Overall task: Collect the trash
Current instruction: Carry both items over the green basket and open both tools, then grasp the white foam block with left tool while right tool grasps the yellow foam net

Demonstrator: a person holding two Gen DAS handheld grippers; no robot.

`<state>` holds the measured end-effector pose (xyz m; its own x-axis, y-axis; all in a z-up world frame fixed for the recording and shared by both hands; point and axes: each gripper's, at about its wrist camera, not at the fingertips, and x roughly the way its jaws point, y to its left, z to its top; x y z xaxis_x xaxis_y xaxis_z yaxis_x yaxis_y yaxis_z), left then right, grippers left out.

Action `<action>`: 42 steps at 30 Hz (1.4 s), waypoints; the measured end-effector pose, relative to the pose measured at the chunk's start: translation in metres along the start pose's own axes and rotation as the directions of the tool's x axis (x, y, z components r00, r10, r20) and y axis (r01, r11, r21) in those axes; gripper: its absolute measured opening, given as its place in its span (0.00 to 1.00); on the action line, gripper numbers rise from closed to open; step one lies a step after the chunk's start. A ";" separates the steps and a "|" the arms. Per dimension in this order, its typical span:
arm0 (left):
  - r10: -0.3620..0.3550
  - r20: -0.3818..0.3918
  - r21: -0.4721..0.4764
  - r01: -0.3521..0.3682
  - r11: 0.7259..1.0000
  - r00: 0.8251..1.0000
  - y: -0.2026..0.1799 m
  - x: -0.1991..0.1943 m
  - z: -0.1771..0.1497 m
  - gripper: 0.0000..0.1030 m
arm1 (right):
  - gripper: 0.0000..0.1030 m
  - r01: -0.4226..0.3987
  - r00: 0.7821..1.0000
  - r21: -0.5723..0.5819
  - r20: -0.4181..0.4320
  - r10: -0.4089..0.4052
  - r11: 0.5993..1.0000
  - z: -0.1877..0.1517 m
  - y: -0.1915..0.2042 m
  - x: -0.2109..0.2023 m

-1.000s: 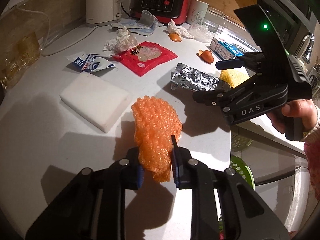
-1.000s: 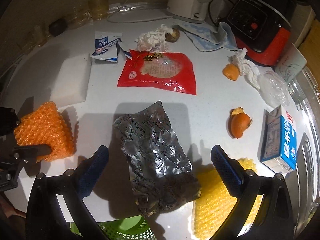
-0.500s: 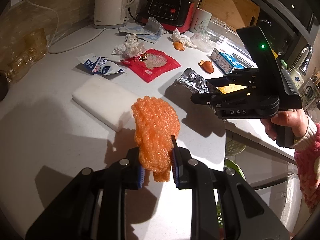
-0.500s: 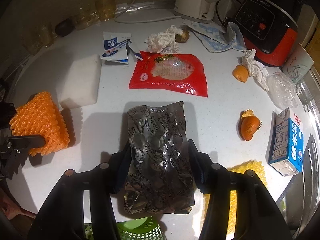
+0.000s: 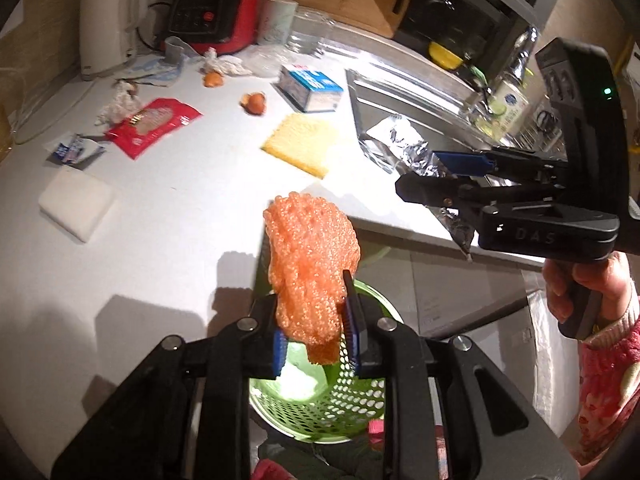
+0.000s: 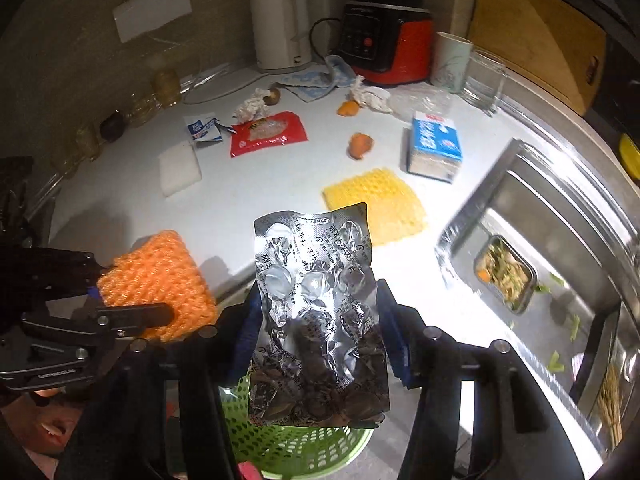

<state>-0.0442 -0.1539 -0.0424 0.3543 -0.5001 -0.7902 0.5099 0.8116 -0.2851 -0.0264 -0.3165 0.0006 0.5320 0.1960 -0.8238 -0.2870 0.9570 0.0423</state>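
My left gripper is shut on an orange foam net, lifted off the white counter and hanging over a green perforated basket below the counter edge. My right gripper is shut on a crumpled silver blister sheet, also raised, with the green basket beneath it. In the left wrist view the right gripper shows at the right with the silver sheet, held by a hand. In the right wrist view the left gripper with the orange net is at the left.
On the counter lie a yellow foam net, a red packet, a white foam block, a blue-white carton, orange peels, crumpled tissue and a torn sachet. A steel sink is right.
Both grippers rose and pulled back from the counter to over the green basket. The right gripper closed on the silver sheet and lifted it. The left kept hold of the orange net.
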 end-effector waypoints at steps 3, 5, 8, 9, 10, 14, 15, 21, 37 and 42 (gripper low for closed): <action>0.025 -0.079 0.015 -0.024 1.000 0.997 -0.023 0.030 -0.017 0.57 | 0.54 -0.028 1.000 0.049 -0.006 0.028 0.998 -0.033 -0.015 -0.019; 0.059 -0.101 0.002 -0.059 0.998 0.993 -0.032 0.044 -0.026 0.70 | 0.54 -0.041 0.999 0.056 -0.012 0.042 0.998 -0.051 -0.020 -0.025; 0.082 -0.139 -0.031 -0.087 0.996 0.987 -0.039 0.053 -0.031 0.70 | 0.54 -0.064 0.998 0.067 -0.020 0.066 0.996 -0.074 -0.024 -0.034; 0.096 -0.134 -0.048 -0.103 0.993 0.986 -0.040 0.051 -0.032 0.70 | 0.54 -0.072 0.997 0.068 -0.020 0.074 0.995 -0.081 -0.025 -0.035; 0.110 -0.127 -0.062 -0.119 0.991 0.986 -0.041 0.046 -0.032 0.70 | 0.54 -0.079 0.997 0.069 -0.021 0.081 0.995 -0.086 -0.025 -0.036; 0.194 -0.063 -0.120 -0.200 0.972 0.979 -0.037 0.013 -0.028 0.77 | 0.54 -0.106 0.994 0.032 -0.026 0.107 0.994 -0.101 -0.018 -0.034; 0.226 -0.041 -0.129 -0.230 0.965 0.973 -0.036 0.003 -0.028 0.79 | 0.56 -0.111 0.993 0.017 -0.028 0.112 0.994 -0.104 -0.014 -0.033; 0.371 0.029 -0.254 -0.352 0.901 0.928 -0.018 -0.050 -0.028 0.86 | 0.89 -0.102 0.995 -0.047 -0.024 0.101 0.994 -0.110 0.002 -0.021; 0.572 0.075 -0.455 -0.483 0.749 0.817 0.057 -0.072 0.023 0.93 | 0.98 -0.048 0.991 0.010 0.122 0.046 0.999 -0.036 0.002 -0.036; 0.599 0.018 -0.533 -0.499 0.683 0.801 0.110 -0.046 0.050 0.93 | 0.98 -0.006 0.988 0.015 0.151 0.004 1.000 -0.005 0.011 -0.027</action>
<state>0.0344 -0.0572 -0.0105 0.6029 0.0801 -0.7938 -0.2463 0.9650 -0.0897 -0.0478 -0.3125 0.0205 0.6454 0.2294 -0.7286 -0.2783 0.9589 0.0554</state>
